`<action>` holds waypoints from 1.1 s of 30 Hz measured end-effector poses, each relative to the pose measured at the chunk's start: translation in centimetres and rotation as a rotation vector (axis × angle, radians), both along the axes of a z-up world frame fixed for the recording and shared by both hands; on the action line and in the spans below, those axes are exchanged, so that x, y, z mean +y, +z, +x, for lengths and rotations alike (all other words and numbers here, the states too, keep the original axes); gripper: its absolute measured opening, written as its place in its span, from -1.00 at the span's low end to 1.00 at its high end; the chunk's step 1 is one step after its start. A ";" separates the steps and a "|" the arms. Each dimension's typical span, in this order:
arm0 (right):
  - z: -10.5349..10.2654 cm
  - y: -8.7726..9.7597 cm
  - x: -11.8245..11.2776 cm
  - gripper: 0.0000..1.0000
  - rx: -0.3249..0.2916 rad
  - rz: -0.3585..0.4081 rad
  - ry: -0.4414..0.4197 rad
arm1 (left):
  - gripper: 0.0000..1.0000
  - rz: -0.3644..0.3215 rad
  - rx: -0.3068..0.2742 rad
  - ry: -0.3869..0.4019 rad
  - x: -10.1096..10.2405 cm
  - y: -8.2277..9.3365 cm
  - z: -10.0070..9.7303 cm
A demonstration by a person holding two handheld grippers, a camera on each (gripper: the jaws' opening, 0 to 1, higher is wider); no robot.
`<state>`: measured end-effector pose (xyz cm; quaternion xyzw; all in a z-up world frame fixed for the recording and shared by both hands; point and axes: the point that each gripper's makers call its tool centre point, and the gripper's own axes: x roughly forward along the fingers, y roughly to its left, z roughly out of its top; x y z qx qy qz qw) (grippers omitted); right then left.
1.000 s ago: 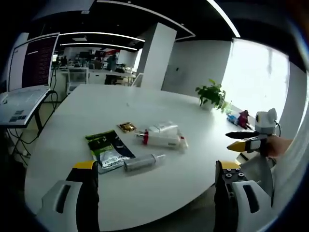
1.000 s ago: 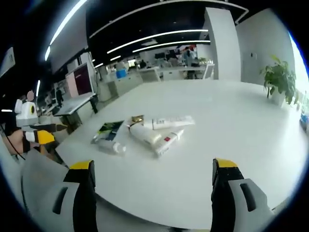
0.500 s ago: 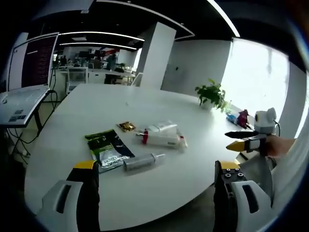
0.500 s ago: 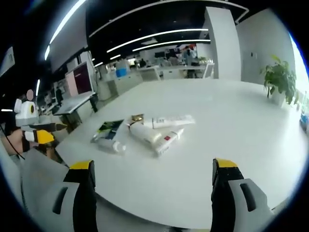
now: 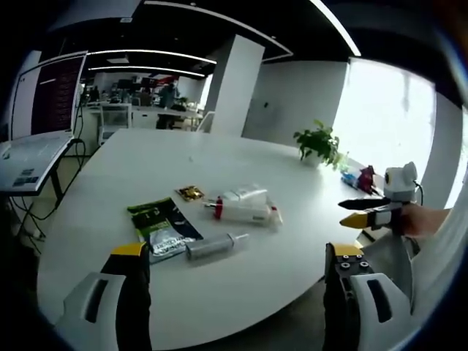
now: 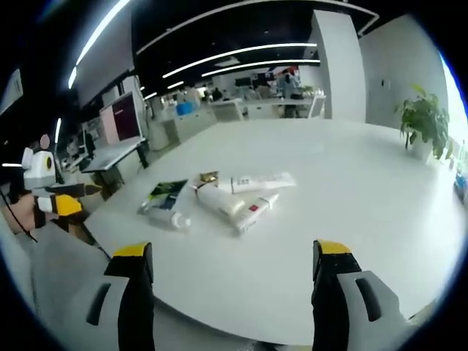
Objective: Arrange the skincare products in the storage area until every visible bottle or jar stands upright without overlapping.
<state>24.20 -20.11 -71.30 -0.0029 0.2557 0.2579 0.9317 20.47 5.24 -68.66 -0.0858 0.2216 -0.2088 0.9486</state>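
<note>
honestly, the skincare lot lay flat in a loose cluster near the middle of the big round white table (image 5: 241, 292), none of it upright. nearest my left gripper (image 5: 234, 256) was a grey, translucent squeeze tube with a narrow cap (image 5: 214, 245), on its side just beside a dark green and black foil sachet (image 5: 162, 227). beyond those sat two white tubes: a longer white tube with a red band and cap (image 5: 241, 211) and a flatter white tube (image 5: 245, 193) touching or overlapping it; i couldn't tell which. a small gold packet (image 5: 191, 192) lay just behind the sachet.

i judged the tubes light, soft-walled and a bit slick, so a squeeze at mid-body would dent them and let them slide. the stiffer shoulder near the cap looked the better place to take hold, then stand each on its flat cap end. the sachet seemed limp and thin, hard to pinch off a smooth top, and unlikely to stand at all.

in the right gripper view the same group sat well ahead of my right gripper (image 6: 232, 256), with the grey tube (image 6: 170, 219) at the near left edge of the cluster. both grippers had their jaws spread wide with nothing between them, hovering off the table's near edge. a potted green plant (image 5: 319, 144) stood far across the table, well apart from the products.
</note>
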 end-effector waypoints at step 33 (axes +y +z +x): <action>0.2 0.2 1.3 0.73 0.009 -0.063 0.074 | 0.80 0.000 -0.004 -0.018 0.0 0.0 0.0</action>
